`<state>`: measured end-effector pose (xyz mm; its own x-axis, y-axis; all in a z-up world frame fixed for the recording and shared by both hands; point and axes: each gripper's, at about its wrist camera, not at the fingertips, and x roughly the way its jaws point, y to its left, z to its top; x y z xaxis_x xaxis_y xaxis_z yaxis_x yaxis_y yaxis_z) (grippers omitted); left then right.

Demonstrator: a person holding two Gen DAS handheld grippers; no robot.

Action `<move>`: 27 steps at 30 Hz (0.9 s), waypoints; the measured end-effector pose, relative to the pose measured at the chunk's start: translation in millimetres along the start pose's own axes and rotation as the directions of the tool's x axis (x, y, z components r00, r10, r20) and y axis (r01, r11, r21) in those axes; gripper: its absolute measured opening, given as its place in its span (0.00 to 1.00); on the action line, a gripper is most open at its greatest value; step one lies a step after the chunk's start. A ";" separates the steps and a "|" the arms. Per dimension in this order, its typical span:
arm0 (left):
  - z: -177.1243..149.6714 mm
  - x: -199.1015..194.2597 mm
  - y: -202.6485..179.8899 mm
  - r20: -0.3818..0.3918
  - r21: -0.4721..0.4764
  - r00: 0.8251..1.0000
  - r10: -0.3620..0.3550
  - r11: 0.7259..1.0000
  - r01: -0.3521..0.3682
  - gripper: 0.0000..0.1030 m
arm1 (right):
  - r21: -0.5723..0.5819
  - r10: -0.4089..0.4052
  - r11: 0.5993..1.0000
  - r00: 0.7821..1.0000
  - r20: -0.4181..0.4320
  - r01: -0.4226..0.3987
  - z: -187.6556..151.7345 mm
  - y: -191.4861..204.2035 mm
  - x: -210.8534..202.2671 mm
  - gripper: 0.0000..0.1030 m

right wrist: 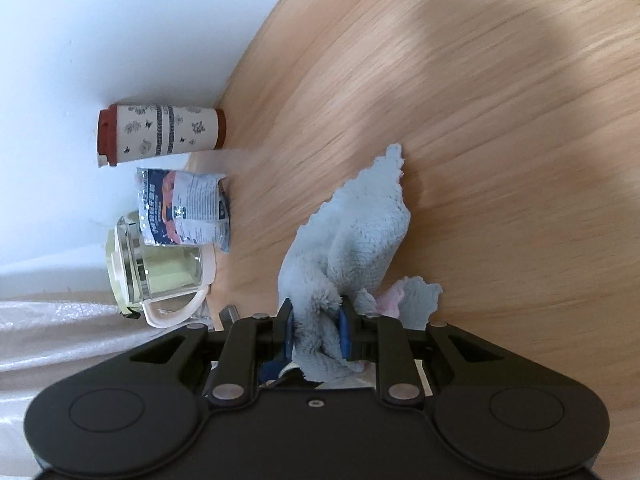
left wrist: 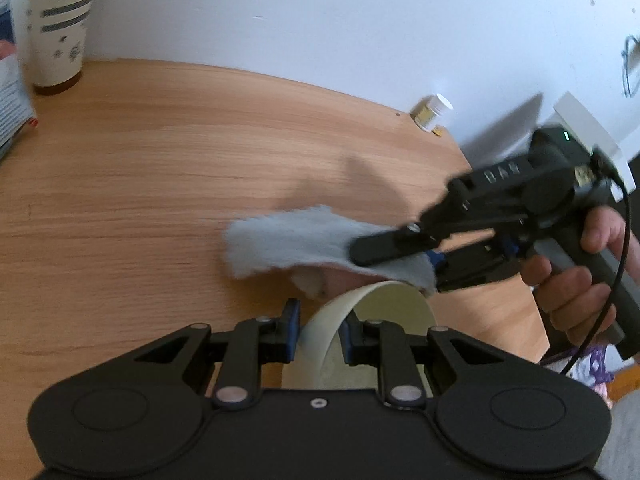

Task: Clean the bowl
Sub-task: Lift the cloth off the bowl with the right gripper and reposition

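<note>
In the left wrist view my left gripper (left wrist: 320, 336) is shut on the rim of a cream bowl (left wrist: 384, 308), which is held tilted on edge above the wooden table (left wrist: 160, 180). Just above the bowl's upper rim, my right gripper (left wrist: 400, 264) comes in from the right, held by a person's hand (left wrist: 572, 292). It is shut on a grey-blue fluffy cloth (left wrist: 280, 240) that sticks out to the left over the bowl. The right wrist view shows the right gripper (right wrist: 316, 332) with the bunched cloth (right wrist: 360, 232) pinched between its blue pads; the bowl is hidden there.
A patterned paper cup (left wrist: 60, 28) stands at the table's far left by the white wall, next to a printed packet (right wrist: 184, 208) and a glass jug (right wrist: 160, 272). A small white-capped bottle (left wrist: 434, 110) sits at the far right edge.
</note>
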<state>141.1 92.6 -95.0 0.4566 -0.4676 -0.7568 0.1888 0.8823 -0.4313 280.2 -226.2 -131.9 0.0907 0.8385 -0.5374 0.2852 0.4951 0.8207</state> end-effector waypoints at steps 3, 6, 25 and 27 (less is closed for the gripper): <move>-2.3 -3.2 12.5 0.015 -0.067 1.000 0.009 0.998 -0.008 0.17 | 0.025 -0.013 1.000 1.000 0.027 0.012 -0.2 -8.3 -11.3 0.24; -4.3 -6.8 26.4 0.021 -0.137 1.000 0.022 0.990 -0.019 0.15 | 0.008 -0.014 1.000 0.997 0.071 0.013 -2.6 -9.9 -26.7 0.24; 19.2 -8.9 40.3 -0.110 -0.042 0.990 0.084 0.995 -0.089 0.27 | -0.476 -0.449 0.700 0.847 0.286 0.532 -37.7 37.1 -36.7 0.49; 26.1 -10.0 34.8 -0.121 0.021 0.989 0.081 0.997 -0.079 0.31 | -0.559 -0.483 0.595 0.812 0.326 0.578 -46.7 43.9 -39.5 0.52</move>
<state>165.8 129.4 -89.6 0.3620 -0.3979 -0.8430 0.1704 0.9173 -0.3598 244.5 -227.0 -65.5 0.2473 0.3675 -0.8966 -0.3111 0.9064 0.2857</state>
